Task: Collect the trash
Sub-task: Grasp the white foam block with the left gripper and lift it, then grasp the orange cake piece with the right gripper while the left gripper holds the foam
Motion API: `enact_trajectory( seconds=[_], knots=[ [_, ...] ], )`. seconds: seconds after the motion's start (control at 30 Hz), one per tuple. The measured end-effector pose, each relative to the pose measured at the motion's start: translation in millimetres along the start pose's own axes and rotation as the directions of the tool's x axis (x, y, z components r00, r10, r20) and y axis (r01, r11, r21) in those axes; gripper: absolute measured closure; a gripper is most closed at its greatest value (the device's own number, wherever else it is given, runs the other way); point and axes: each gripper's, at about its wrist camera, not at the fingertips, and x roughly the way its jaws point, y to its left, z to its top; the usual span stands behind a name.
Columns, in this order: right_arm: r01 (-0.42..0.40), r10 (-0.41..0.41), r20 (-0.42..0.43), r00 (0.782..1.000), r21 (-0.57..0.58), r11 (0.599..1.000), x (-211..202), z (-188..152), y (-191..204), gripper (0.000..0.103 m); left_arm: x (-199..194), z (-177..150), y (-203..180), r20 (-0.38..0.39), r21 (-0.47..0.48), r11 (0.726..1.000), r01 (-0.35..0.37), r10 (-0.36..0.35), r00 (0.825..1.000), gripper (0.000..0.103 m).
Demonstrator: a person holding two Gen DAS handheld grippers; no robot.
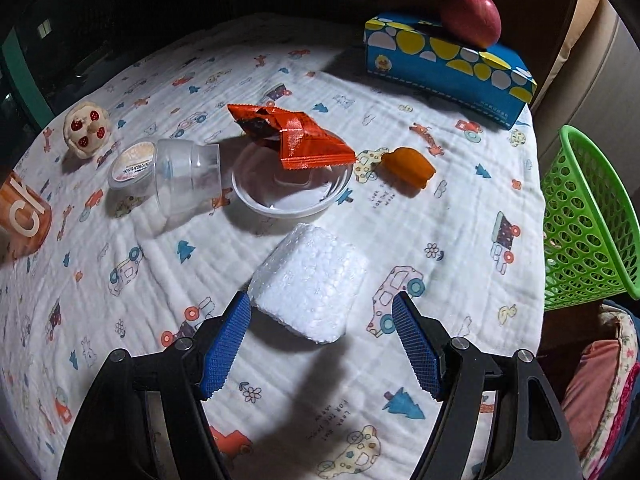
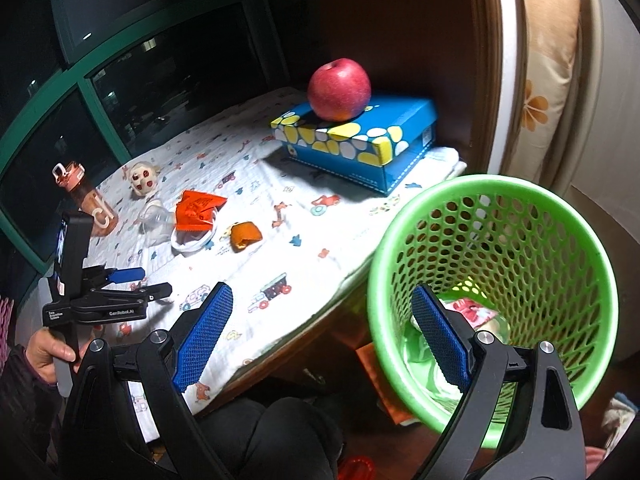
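A white foam block lay on the patterned cloth covering the table, at the near side. The left gripper hung just over it with its blue pads spread; the left pad's tip overlapped the block's near corner, though whether it touched could not be told, and the right pad stood clear of it.

Beyond the block sat a shallow white bowl with a crumpled red wrapper resting across its rim. Beside the bowl lay a clear plastic jar on its side. On the bowl's other side lay a piece of orange peel. Farther back, a red apple sat on a blue box with yellow and white spots.

A green mesh basket stood just beside the table edge, with some trash already at its bottom. The right gripper was held in front of the basket, fingers spread wide and empty. A hand gripped the left gripper's handle. An orange water bottle stood at the cloth's far corner, near a small round toy.
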Motion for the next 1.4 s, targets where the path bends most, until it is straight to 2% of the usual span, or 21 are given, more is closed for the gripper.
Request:
enact_trajectory(
  seconds=[0.23, 0.4, 0.6, 0.8, 1.1, 1.4],
  knots=[
    [-0.014, 0.013, -0.03, 0.999, -0.027, 1.0, 18, 3, 15, 0.013, 11, -3, 3, -0.011, 0.006, 1.0, 0.008, -0.008, 1.0, 0.033],
    [-0.029, 0.027, -0.045, 0.999, -0.035, 0.999, 31, 4, 22, 0.013, 15, -4, 8, -0.006, -0.015, 1.0, -0.003, 0.002, 1.0, 0.046],
    [-0.05, 0.047, -0.067, 0.997, -0.047, 0.998, 47, 7, 29, 0.013, 11, -5, 12, 0.011, -0.032, 0.999, 0.003, -0.003, 1.0, 0.048],
    [-0.062, 0.054, -0.088, 0.995, -0.088, 0.994, 68, 11, 42, 0.014, -8, -7, 18, 0.034, -0.077, 0.996, 0.041, -0.038, 0.999, 0.048],
    [-0.112, 0.089, -0.137, 0.987, -0.169, 0.979, 111, 18, 76, 0.023, -44, -14, 37, 0.09, -0.155, 0.986, 0.066, -0.053, 0.995, 0.048],
    [-0.142, 0.106, -0.193, 0.975, -0.185, 0.972, 160, 30, 93, 0.036, -58, -23, 57, 0.097, -0.214, 0.974, 0.079, -0.06, 0.993, 0.048]
  ],
)
